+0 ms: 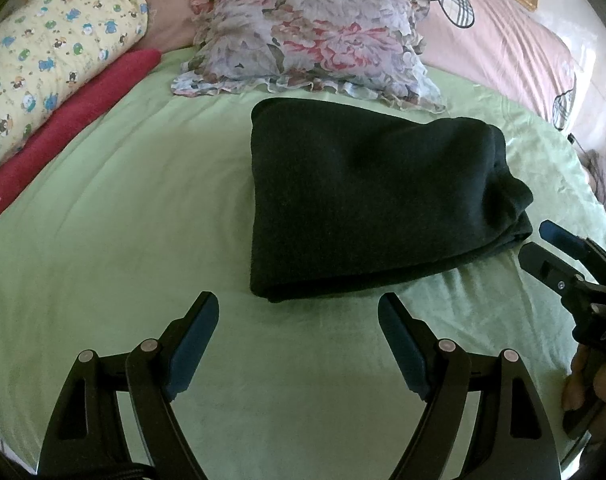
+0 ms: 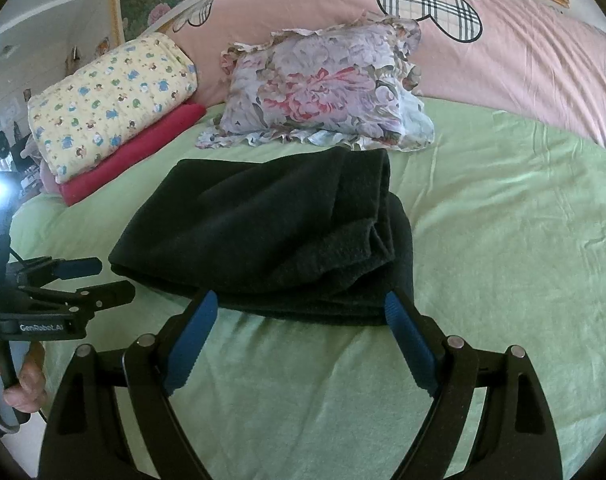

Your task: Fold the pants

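Left wrist view
- pants (image 1: 367, 200): dark, already bundled into a thick rectangle, lying on the green sheet (image 1: 123, 240) just in front of the floral pillow (image 1: 311, 40)
- left gripper (image 1: 299, 312): jaws spread wide, nothing in them, hanging over bare sheet just short of the bundle's near left corner
- right gripper (image 1: 543, 244): pokes in from the right edge, tips right beside the bundle's near right corner; jaws look parted, holding nothing as far as I can tell
- other stuff: yellow quilt (image 1: 55, 48) stacked on a red blanket (image 1: 63, 128), well off to the left

Right wrist view
- right gripper (image 2: 301, 308): jaws spread, tips straddling the bundle's near edge, not pinching anything
- pants (image 2: 271, 236): you can see the stacked layers on the right side here, top flap a bit loose and rumpled
- left gripper (image 2: 107, 280): off to the left, near the bundle's left corner

Handling guess
- feel: looks like fleecy knit, so soft, floppy, light, not slippery; layers will probably slide apart if you grab only the top one
- where to grab: I'd pinch through all layers at the near corners, one gripper each
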Motion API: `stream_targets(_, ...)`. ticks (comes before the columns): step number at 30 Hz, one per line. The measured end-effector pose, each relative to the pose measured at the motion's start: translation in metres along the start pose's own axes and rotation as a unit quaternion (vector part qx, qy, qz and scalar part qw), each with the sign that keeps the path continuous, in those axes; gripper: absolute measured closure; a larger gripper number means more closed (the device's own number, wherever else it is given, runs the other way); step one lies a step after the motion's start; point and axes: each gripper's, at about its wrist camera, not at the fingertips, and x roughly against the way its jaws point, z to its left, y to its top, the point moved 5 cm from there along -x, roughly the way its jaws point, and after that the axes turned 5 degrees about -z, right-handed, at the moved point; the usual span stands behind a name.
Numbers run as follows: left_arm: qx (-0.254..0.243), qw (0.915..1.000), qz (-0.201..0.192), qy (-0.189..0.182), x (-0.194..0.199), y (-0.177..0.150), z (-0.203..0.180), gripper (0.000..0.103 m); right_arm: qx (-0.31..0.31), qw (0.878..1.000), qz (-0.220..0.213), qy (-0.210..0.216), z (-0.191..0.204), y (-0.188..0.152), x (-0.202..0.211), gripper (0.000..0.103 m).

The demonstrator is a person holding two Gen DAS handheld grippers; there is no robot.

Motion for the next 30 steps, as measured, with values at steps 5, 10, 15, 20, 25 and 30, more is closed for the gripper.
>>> stream_targets(5,-0.003,1.0000,0.000,0.001,-0.0002,0.0006,-0.0028,0.021,0.000,1.000,0.005,-0.003,-0.0023,-0.0015,-0.0027,0.017)
stream_targets(10,-0.004,1.0000,-0.002,0.002,0.0011,-0.0012,-0.0046,0.020,0.000,1.000,0.006,-0.006,-0.0010,-0.0013,-0.0028,0.017)
stream_targets(15,-0.004,1.0000,0.000,0.001,0.0013,-0.0018,-0.0056,0.020,-0.002,1.000,0.005,-0.007,-0.0016,-0.0015,-0.0025,0.017)
stream_targets(20,-0.003,1.0000,0.000,0.002,0.0024,-0.0035,-0.0060,0.020,-0.008,1.000,0.004,-0.009,-0.0042,-0.0018,-0.0025,0.016)
stream_targets(25,-0.004,1.0000,0.000,0.002,0.0021,-0.0039,-0.0060,0.020,-0.008,1.000,0.003,-0.010,-0.0045,-0.0020,-0.0019,0.016)
stream_targets(30,-0.002,1.0000,0.001,0.001,0.0019,-0.0046,-0.0040,0.020,-0.009,1.000,0.004,-0.010,-0.0045,-0.0021,-0.0016,0.016)
